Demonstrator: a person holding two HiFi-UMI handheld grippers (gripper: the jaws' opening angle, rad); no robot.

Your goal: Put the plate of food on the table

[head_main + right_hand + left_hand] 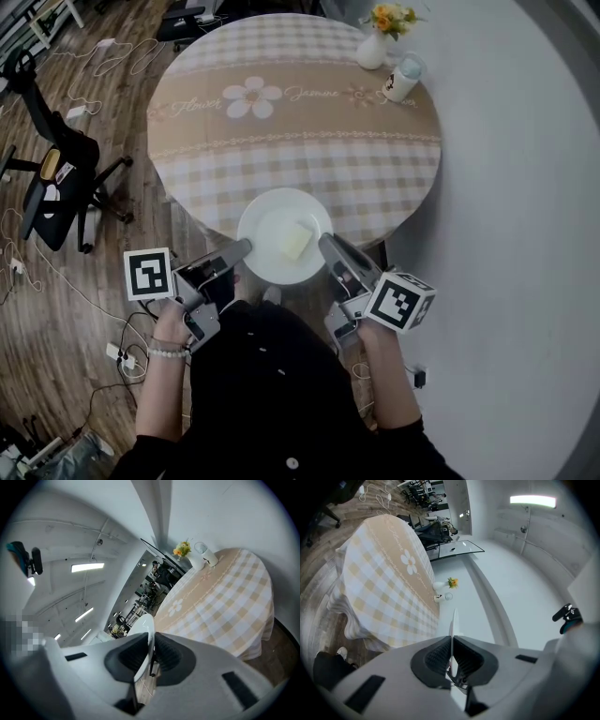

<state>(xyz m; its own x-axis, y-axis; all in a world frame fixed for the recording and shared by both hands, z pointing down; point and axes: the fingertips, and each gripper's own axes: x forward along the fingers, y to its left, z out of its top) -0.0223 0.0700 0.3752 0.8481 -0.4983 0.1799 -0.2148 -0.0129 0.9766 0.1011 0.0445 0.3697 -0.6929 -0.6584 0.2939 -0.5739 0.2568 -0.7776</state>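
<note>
A white plate (272,239) with a pale yellow block of food (295,242) hangs over the near edge of the round table (300,141), which wears a beige checked cloth. My left gripper (246,246) is shut on the plate's left rim, and my right gripper (325,242) is shut on its right rim. In the left gripper view the plate's thin edge (453,630) runs between the dark pads. The right gripper view shows the rim (146,639) clamped the same way, with the table (225,602) ahead.
At the table's far right stand a white vase of yellow flowers (380,37) and a lying cup (403,80). A black office chair (52,173) and loose cables (56,281) are on the wooden floor at left. A white wall (525,187) closes the right side.
</note>
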